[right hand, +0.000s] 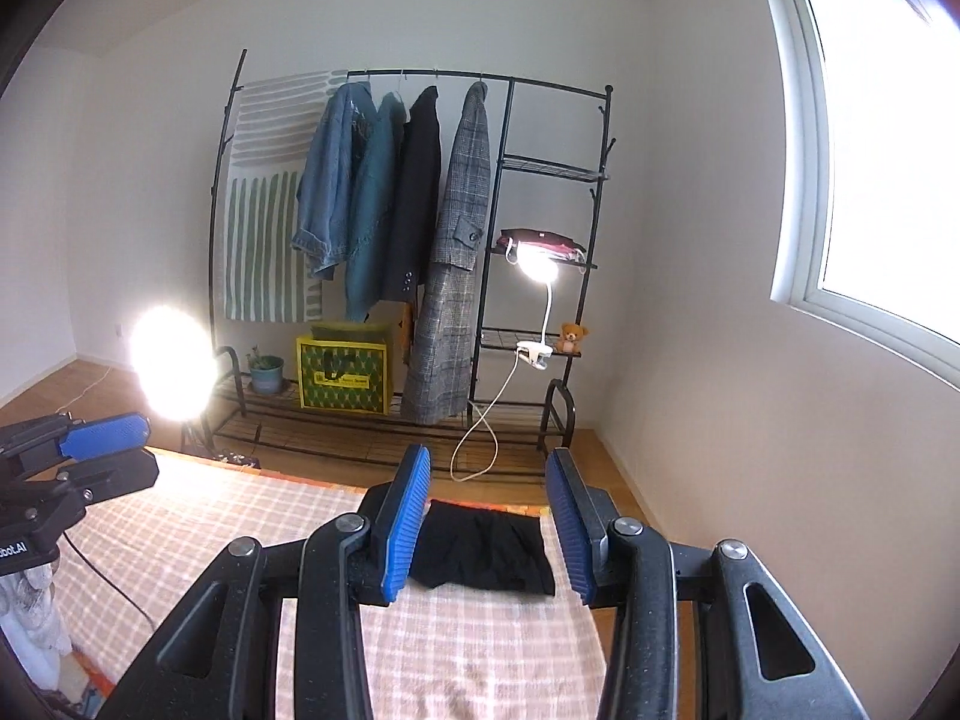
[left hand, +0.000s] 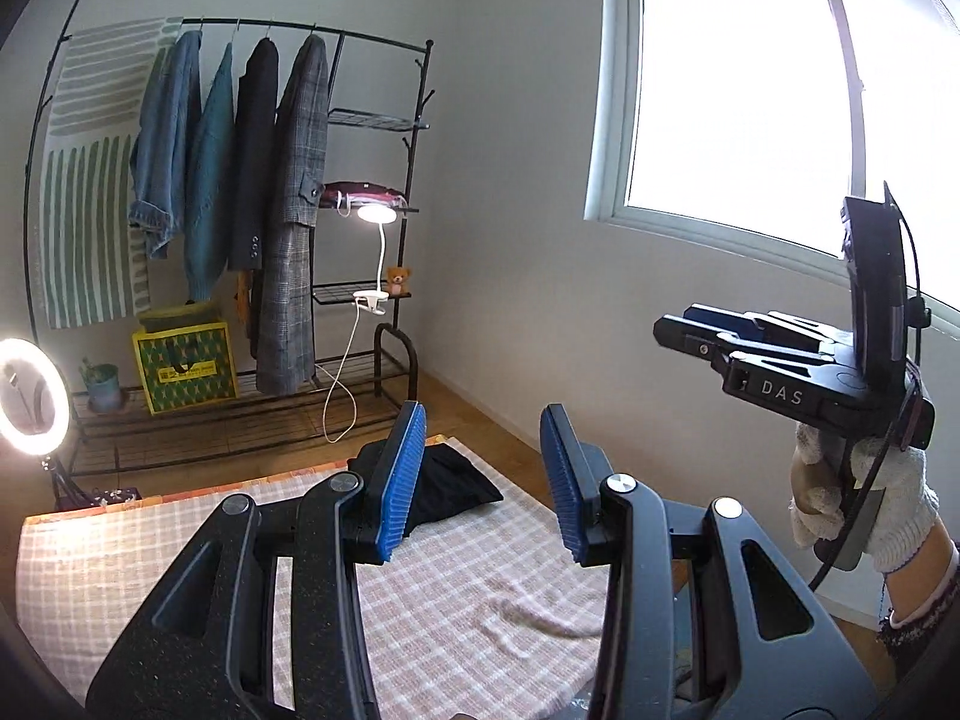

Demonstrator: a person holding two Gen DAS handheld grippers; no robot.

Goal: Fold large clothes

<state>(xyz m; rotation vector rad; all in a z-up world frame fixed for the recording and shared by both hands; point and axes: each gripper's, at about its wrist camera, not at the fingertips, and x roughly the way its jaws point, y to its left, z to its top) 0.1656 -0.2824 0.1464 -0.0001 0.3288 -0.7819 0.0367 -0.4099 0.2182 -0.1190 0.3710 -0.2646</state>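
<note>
A folded black garment lies at the far right corner of the table covered with a pink checked cloth; it also shows in the right wrist view on that cloth. My left gripper is open and empty, held above the cloth, short of the garment. My right gripper is open and empty, raised above the cloth with the garment seen between its blue pads. The right gripper also shows in the left wrist view, held high in a gloved hand. The left gripper shows at the left of the right wrist view.
A black clothes rack with several hanging jackets stands by the far wall, with a yellow box, a clip lamp and a teddy bear. A ring light stands left of the table. A window is at right.
</note>
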